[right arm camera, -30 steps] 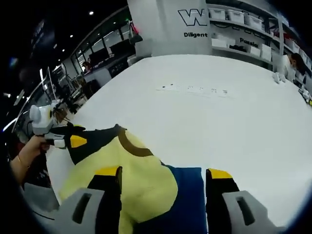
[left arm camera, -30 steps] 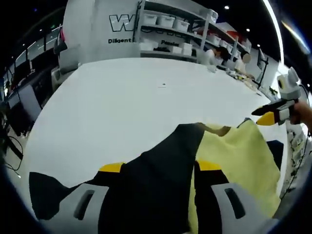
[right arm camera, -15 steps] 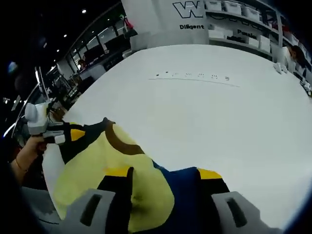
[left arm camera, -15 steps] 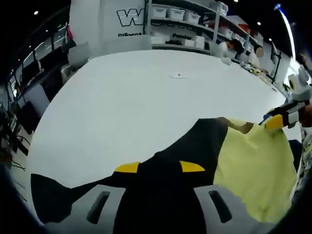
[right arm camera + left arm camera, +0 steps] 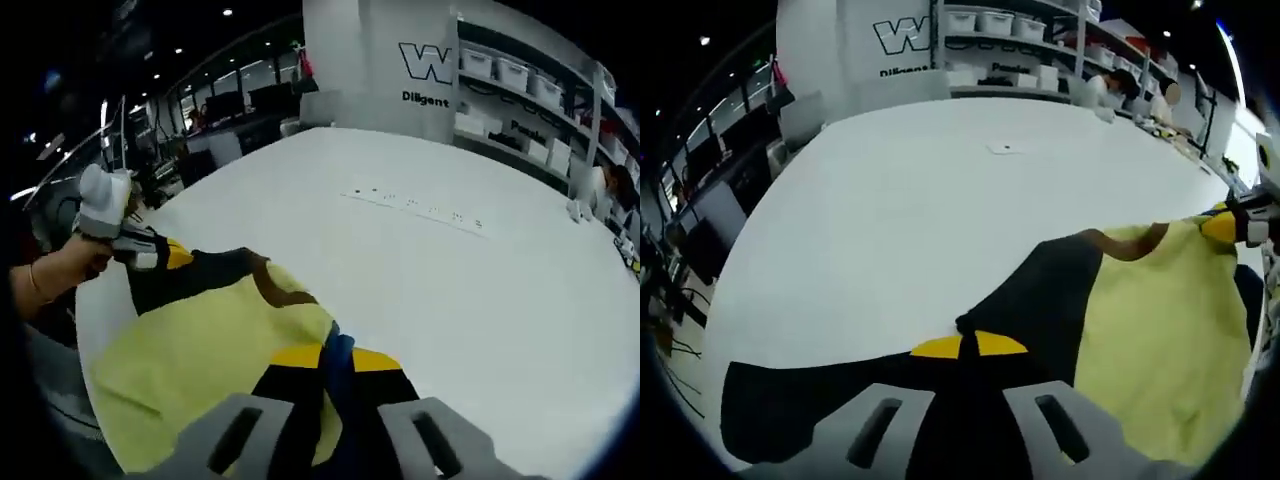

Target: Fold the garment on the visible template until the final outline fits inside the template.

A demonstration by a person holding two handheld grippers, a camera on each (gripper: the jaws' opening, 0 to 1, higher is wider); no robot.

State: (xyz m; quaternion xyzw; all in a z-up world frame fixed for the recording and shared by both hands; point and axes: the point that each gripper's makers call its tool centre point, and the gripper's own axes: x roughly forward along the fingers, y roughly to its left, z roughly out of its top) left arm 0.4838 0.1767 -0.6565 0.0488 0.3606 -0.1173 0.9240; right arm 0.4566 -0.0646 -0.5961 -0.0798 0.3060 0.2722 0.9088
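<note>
- In the left gripper view, left gripper closed down, yellow-tipped jaws nearly meeting, pinching a black edge of the yellow, black and blue colour-blocked fabric garment.
- Black panel draped over and around those jaws, spreading toward the lower left; yellow panel stretched off to the right, brown collar curve along its far edge.
- At that far right edge, right gripper seen gripping the yellow cloth, yellow tip against the fabric.
- In the right gripper view, right gripper likewise clamped, jaws close together on a blue-and-yellow fold of the garment.
- Yellow panel lay slack to the left, running up to the black section and brown collar beside the left gripper, held in a person's hand near the table's left edge.
- Garment gathered at the near side of the large white table, cloth held taut between both tools.
- Wide bare white surface beyond the garment, out to a faint row of small dark marks and the far edge.
- No template outline discernible.
</note>
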